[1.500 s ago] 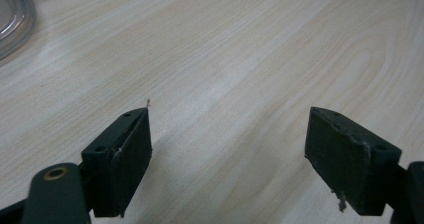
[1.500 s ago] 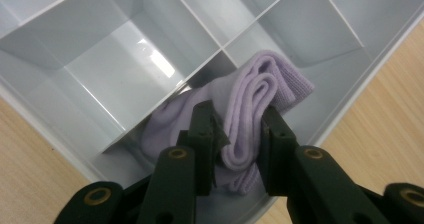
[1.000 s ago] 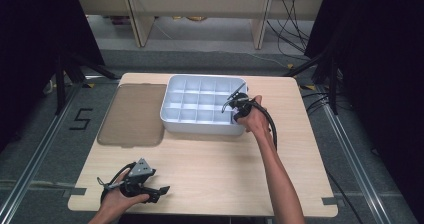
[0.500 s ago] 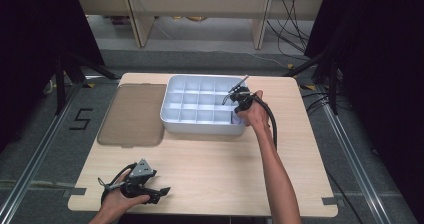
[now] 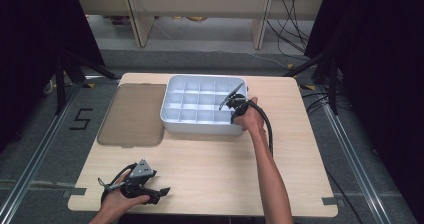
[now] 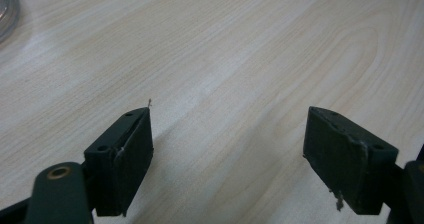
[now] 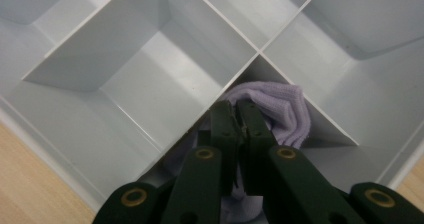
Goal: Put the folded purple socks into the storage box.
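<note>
Overhead light is falling evenly on the pale wooden table [image 5: 210,169], while the room around it is lying in darkness. Soft glare is whitening the white plastic compartment tray [image 7: 150,49]; the close black jaws are looking slightly blurred.

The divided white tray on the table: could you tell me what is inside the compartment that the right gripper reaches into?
A bunched lilac knitted cloth lies in that compartment of the tray, with the right gripper shut on it. The gripper covers the cloth's lower part.
</note>
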Tool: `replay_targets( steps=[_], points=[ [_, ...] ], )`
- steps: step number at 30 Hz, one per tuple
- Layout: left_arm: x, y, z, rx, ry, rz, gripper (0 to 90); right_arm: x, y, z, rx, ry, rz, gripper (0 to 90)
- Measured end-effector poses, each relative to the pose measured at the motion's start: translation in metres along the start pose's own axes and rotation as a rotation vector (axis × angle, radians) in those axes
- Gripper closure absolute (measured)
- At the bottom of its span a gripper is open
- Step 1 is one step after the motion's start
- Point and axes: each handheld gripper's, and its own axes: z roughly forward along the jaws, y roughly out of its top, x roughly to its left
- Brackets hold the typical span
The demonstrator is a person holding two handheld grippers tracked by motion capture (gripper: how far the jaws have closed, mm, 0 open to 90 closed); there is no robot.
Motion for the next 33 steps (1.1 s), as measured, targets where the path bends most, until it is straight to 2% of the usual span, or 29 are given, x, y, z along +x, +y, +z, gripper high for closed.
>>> replay_targets(
  steps=[1, 6, 7, 9, 10, 12, 14, 15, 16, 19, 20, 21, 24, 26, 27, 28, 30, 31, 33],
  points=[
    [-0.001, 0.0, 0.001, -0.004, -0.004, -0.024, 19.1, -0.002, 0.0, -0.001, -0.006, 0.01, -0.014, 87.3],
    [-0.001, 0.0, 0.0, -0.002, -0.002, -0.019, 19.1, -0.002, 0.0, -0.005, -0.017, 0.004, 0.006, 85.9],
    [-0.002, 0.0, 0.001, -0.009, -0.002, -0.031, 19.1, -0.002, 0.0, -0.009, -0.034, 0.002, 0.009, 84.9],
    [-0.001, 0.0, 0.0, -0.003, -0.002, -0.022, 19.1, -0.004, 0.0, -0.016, -0.062, -0.015, 0.02, 82.8],
    [-0.001, 0.0, 0.0, -0.004, 0.0, -0.003, 19.1, -0.006, 0.0, -0.02, -0.074, -0.015, 0.016, 82.3],
    [-0.003, 0.0, 0.0, -0.012, -0.003, -0.016, 19.0, -0.006, -0.002, -0.027, -0.107, -0.015, 0.03, 80.4],
    [-0.001, 0.001, 0.0, -0.003, 0.006, 0.0, 19.1, -0.01, -0.006, -0.036, -0.139, -0.023, 0.036, 78.1],
    [-0.001, 0.001, 0.0, -0.004, 0.006, -0.001, 19.0, -0.01, -0.007, -0.039, -0.138, -0.021, 0.048, 77.3],
    [-0.002, 0.001, 0.0, -0.009, -0.005, -0.011, 19.1, -0.012, -0.008, -0.041, -0.139, -0.015, 0.04, 76.6],
    [-0.002, 0.001, 0.0, -0.015, -0.001, -0.018, 19.0, -0.012, -0.01, -0.045, -0.169, -0.025, 0.052, 75.7],
    [-0.002, 0.001, 0.0, -0.014, -0.001, -0.028, 19.0, -0.012, -0.011, -0.048, -0.189, -0.027, 0.037, 75.0],
    [-0.002, 0.001, 0.0, -0.014, -0.003, -0.016, 19.0, -0.011, -0.011, -0.05, -0.193, -0.021, 0.038, 74.6],
    [-0.002, 0.001, 0.0, -0.014, -0.004, -0.031, 19.0, -0.009, -0.011, -0.054, -0.211, -0.015, 0.034, 74.1],
    [-0.002, 0.001, 0.0, -0.014, -0.003, -0.028, 19.0, -0.003, -0.013, -0.06, -0.232, -0.012, 0.041, 73.2],
    [0.0, 0.001, -0.001, -0.006, 0.005, -0.005, 18.9, -0.001, -0.013, -0.062, -0.246, -0.005, 0.038, 72.6],
    [0.0, 0.001, -0.001, -0.011, 0.001, -0.012, 18.9, 0.0, -0.014, -0.064, -0.261, -0.002, 0.023, 72.1],
    [0.0, 0.001, -0.001, -0.018, -0.001, -0.018, 18.8, 0.004, -0.016, -0.066, -0.293, 0.005, 0.025, 71.5],
    [0.001, 0.001, -0.001, -0.009, 0.002, -0.008, 18.8, 0.006, -0.018, -0.068, -0.293, 0.016, 0.027, 70.7],
    [0.001, 0.001, -0.001, -0.008, 0.001, -0.015, 18.8, 0.009, -0.019, -0.069, -0.304, 0.022, 0.036, 68.9]
  ],
)
